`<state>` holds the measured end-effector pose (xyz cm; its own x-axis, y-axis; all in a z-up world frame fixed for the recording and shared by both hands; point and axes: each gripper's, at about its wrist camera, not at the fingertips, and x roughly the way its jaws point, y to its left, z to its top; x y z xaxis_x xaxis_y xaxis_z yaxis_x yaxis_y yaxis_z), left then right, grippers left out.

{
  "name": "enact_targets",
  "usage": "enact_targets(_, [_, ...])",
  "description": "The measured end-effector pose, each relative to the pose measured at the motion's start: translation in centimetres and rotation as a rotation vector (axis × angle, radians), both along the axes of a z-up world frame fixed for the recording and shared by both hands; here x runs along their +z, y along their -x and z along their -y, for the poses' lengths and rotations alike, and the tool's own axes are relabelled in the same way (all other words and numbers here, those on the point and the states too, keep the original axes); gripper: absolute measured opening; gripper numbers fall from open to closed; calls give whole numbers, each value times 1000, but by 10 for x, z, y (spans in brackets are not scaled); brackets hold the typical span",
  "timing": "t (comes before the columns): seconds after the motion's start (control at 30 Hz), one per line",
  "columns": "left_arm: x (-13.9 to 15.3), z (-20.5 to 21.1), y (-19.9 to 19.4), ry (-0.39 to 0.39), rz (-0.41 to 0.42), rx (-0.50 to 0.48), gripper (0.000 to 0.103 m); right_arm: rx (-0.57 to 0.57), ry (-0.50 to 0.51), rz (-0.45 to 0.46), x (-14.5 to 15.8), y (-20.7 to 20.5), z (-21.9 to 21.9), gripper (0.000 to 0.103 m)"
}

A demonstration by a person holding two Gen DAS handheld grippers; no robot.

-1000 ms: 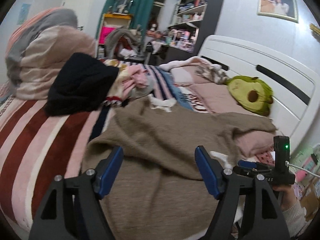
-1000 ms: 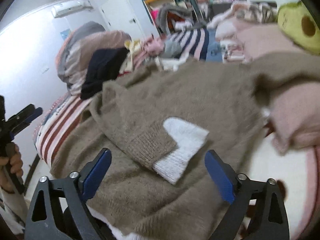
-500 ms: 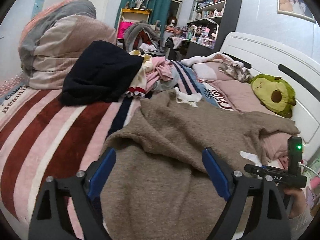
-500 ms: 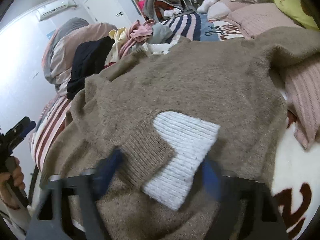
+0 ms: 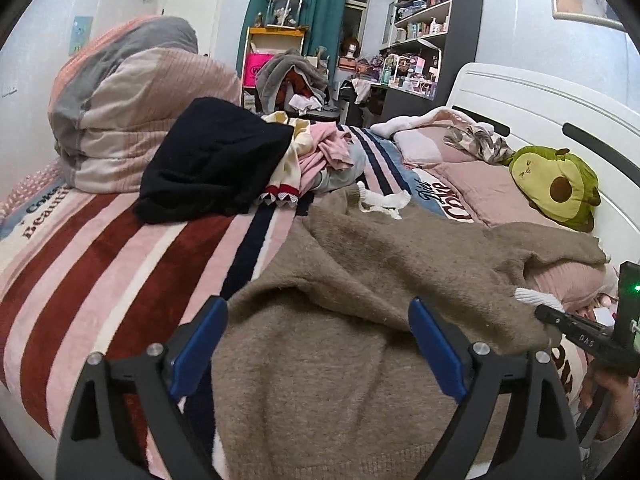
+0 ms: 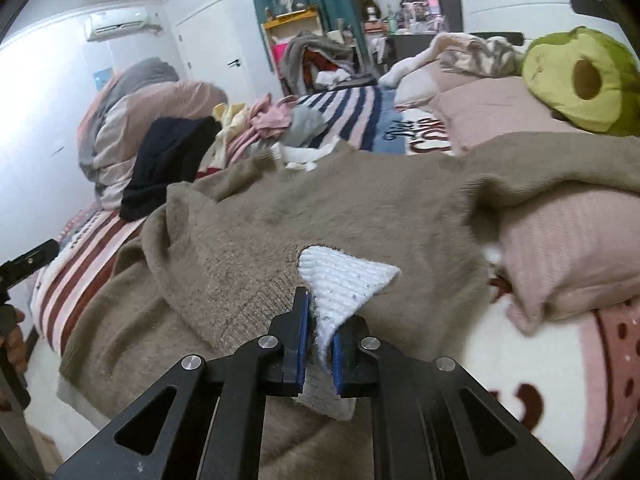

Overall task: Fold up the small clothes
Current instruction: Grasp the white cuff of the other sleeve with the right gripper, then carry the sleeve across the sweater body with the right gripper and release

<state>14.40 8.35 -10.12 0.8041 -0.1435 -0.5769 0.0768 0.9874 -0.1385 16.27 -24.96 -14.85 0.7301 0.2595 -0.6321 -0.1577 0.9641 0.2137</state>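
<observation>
Fuzzy taupe knit sweater [image 6: 360,208] on striped plush bed [image 5: 100,264], right claw [image 6: 320,320] just closed, pinching its ribbed white cuff [image 6: 344,276] at six o'clock, left claw [image 5: 320,332] widening, empty

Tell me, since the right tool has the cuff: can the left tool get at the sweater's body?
Probably yes. The left tool is open, with the sweater lying bare between its blue fingers and nothing on top there.
</observation>
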Motion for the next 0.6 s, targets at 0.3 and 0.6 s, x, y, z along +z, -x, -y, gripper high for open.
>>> enact_targets(0.3, [14, 27, 6, -69, 23, 6, 94, -7, -26, -64, -8, 8, 16, 10])
enact_targets(0.6, [25, 65, 9, -87, 64, -22, 97, -169, -146, 15, 4, 24, 100, 36])
